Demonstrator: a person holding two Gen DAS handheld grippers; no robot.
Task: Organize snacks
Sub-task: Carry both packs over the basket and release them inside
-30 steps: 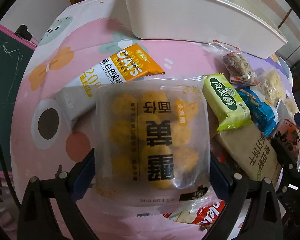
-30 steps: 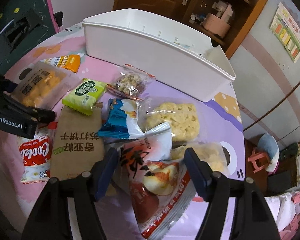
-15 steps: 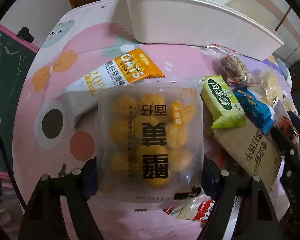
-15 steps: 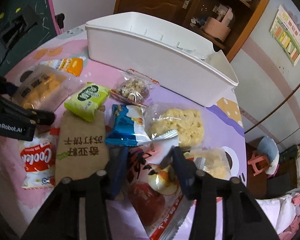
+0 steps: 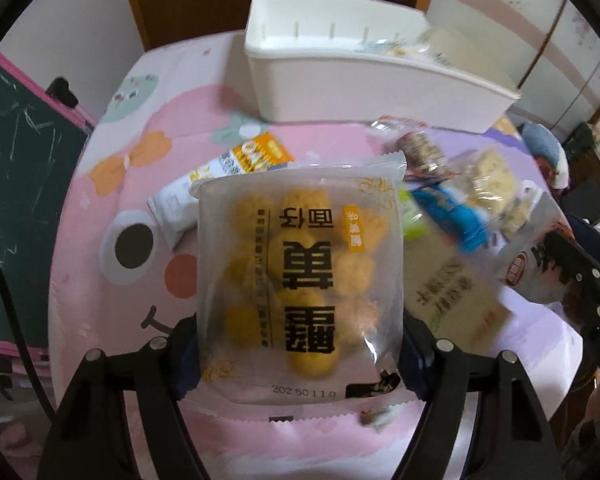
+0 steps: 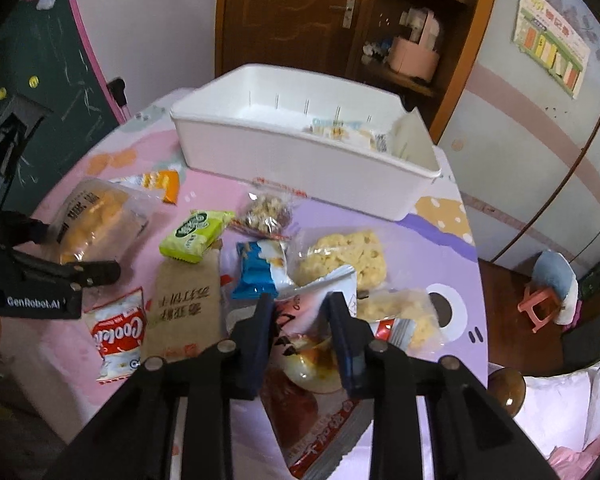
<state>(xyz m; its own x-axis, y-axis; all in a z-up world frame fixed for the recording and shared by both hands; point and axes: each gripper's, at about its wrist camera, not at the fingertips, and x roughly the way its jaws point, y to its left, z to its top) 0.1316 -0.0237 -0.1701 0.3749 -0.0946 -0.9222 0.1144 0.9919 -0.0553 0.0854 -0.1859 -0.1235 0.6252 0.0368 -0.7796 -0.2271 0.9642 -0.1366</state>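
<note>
Left wrist: yellow snack bag [image 5: 300,280] clamped between left tool [image 5: 300,360] pads.

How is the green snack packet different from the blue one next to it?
The green snack packet is lime with a round dark green logo; the blue snack packet is blue and white with orange bits. The green one overlaps the top of the brown cracker pack; the blue one lies beside that pack. Both are small sealed packets lying flat on the table, outside the white bin.

Glossy clear plastic bag [image 5: 300,280], matt brown paper pack [image 6: 188,300], smooth white plastic bin [image 6: 300,164].
</note>
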